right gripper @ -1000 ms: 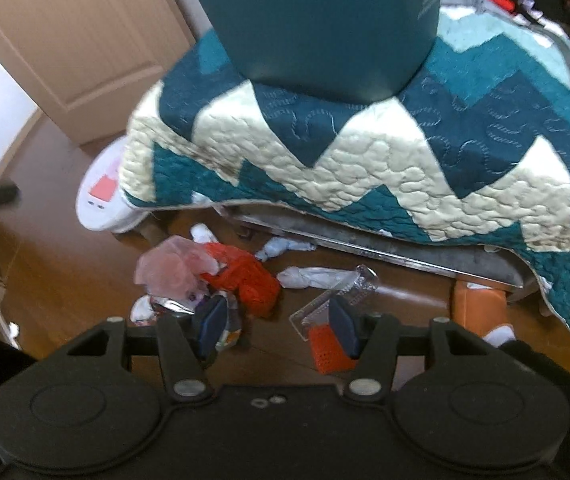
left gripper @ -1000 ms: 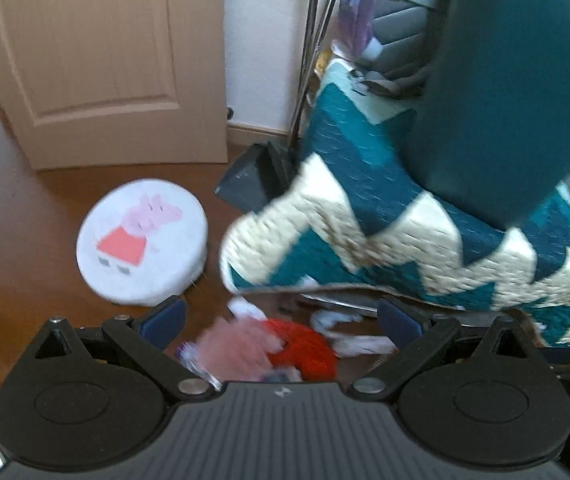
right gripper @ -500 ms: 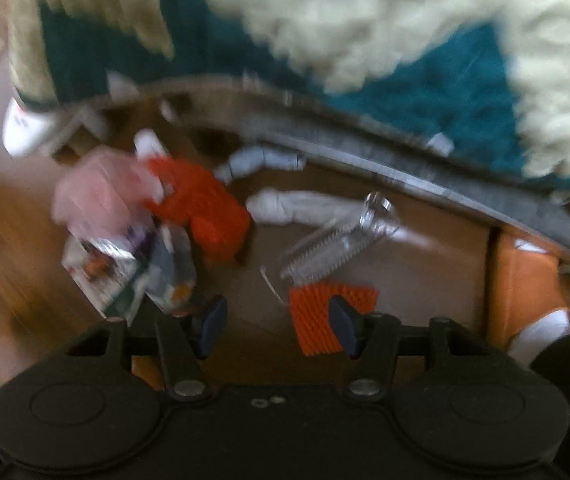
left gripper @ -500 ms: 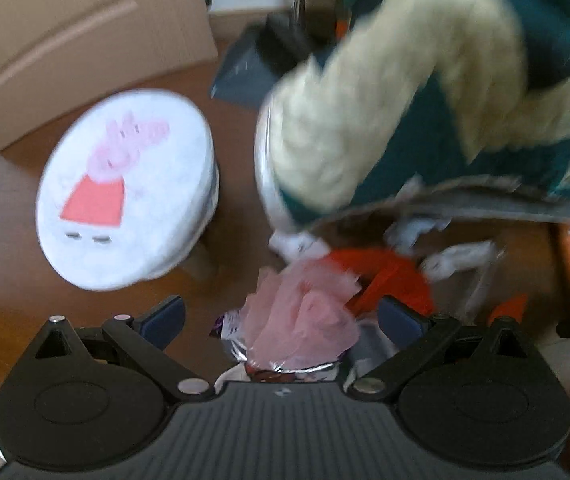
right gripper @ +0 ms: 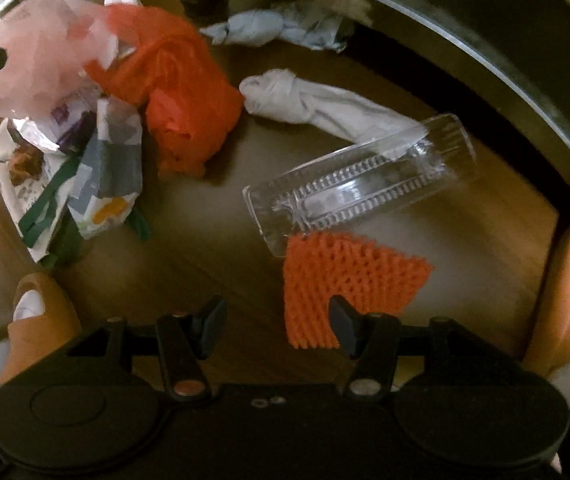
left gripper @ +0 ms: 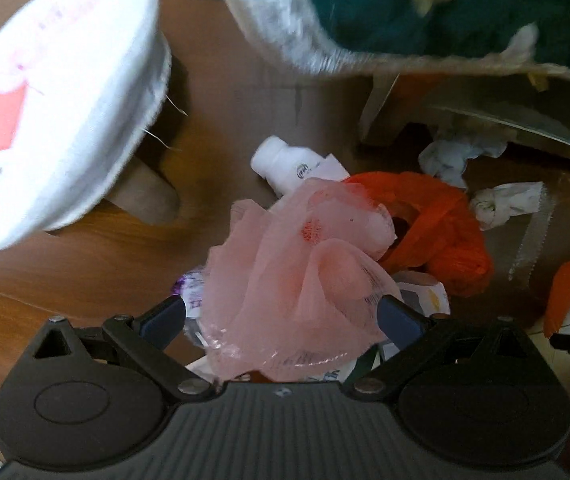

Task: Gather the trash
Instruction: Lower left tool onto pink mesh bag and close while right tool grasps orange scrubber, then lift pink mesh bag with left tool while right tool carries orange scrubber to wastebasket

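**2 grippers low over floor trash, both spread**

2 grippers w/ jaws apart, neither pinching anything. Left gripper (left gripper: pixel 281 318) sits right at the pink mesh puff (left gripper: pixel 297 276); the puff bulges between its blue pads (left gripper: pixel 165 320), contact w/ the pads can't be told. Under the puff: crumpled foil and printed wrappers (right gripper: pixel 65 168) on the wood floor (left gripper: pixel 65 280).

Right gripper (right gripper: pixel 275 320) hovers over bare floor; its right pad overlaps the near edge of the orange foam net (right gripper: pixel 345 276) in view, touching or not can't be told. Just beyond the net, touching its far edge, lies a clear plastic tray (right gripper: pixel 361 184) on its side.

Mid-range: orange mesh bag (left gripper: pixel 437 232), bunched, beside and partly under the puff. Knotted white tissue wad (right gripper: pixel 305 100) just right of the bag, its tail running to the tray. White bottle (left gripper: pixel 289 164) lies on its side behind the puff.

Farther: 2nd twisted grayish wad (right gripper: pixel 269 30) near the metal frame rail (right gripper: pixel 485 68). Left side, round white stool (left gripper: pixel 57 100) w/ pink-red print, blurred. Top: teal and cream quilt (left gripper: pixel 425 12) hanging over the frame, also blurred.
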Motion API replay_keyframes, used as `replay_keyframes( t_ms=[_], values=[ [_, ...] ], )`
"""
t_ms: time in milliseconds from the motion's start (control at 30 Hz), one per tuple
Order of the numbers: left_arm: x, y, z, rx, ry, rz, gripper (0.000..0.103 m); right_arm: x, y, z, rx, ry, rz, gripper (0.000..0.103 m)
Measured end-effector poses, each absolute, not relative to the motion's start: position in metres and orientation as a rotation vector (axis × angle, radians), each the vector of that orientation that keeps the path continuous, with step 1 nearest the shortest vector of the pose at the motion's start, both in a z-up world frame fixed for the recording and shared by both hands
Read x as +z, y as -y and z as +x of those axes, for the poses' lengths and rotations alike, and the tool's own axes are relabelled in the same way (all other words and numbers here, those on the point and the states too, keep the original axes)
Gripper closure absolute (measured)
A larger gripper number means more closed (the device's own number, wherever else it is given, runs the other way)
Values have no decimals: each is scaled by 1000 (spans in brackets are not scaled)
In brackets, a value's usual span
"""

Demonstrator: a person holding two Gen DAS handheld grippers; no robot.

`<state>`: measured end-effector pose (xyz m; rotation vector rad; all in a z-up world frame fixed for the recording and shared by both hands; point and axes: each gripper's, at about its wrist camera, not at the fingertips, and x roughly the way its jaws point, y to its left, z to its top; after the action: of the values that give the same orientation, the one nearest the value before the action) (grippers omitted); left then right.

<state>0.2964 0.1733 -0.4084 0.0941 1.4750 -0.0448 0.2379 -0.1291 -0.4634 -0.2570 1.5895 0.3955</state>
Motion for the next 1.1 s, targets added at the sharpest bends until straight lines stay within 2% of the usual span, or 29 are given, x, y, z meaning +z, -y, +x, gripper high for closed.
replay_keyframes(
  t_ms=[167, 233, 267, 333, 400, 433, 467, 500, 533, 567, 667, 767, 1100],
  values=[
    [-430, -171, 303, -43, -1498, 77, 1, -485, 128, 239, 366, -1605, -263, 49],
    [-436, -172, 304, -44, -1502, 66, 8, -493, 129, 238, 358, -1612, -271, 49],
    [-438, -172, 304, -49, -1507, 58, 16, -496, 130, 238, 357, -1618, -275, 49],
    [-445, -172, 306, -44, -1517, 51, 23, -500, 132, 238, 358, -1619, -275, 50],
    [-448, -171, 306, -48, -1518, 51, 43, -502, 136, 239, 353, -1616, -265, 51],
    [-448, -171, 305, -46, -1521, 48, 47, -501, 137, 241, 349, -1613, -258, 52],
    [-449, -171, 305, -44, -1527, 41, 55, -501, 139, 240, 347, -1613, -250, 53],
    [-450, -172, 305, -41, -1528, 34, 64, -500, 141, 241, 345, -1614, -242, 68],
    [-449, -172, 304, -39, -1528, 28, 67, -499, 143, 242, 345, -1624, -231, 96],
    [-449, -173, 304, -38, -1528, 25, 71, -499, 145, 244, 336, -1630, -221, 92],
    [-443, -173, 301, -39, -1531, 34, 80, -490, 150, 246, 331, -1611, -200, 94],
    [-430, -175, 297, -50, -1531, 23, 83, -472, 153, 246, 304, -1604, -173, 94],
    [-351, -173, 264, -120, -1455, 79, 84, -378, 148, 237, 297, -1480, -173, 94]
  ],
)
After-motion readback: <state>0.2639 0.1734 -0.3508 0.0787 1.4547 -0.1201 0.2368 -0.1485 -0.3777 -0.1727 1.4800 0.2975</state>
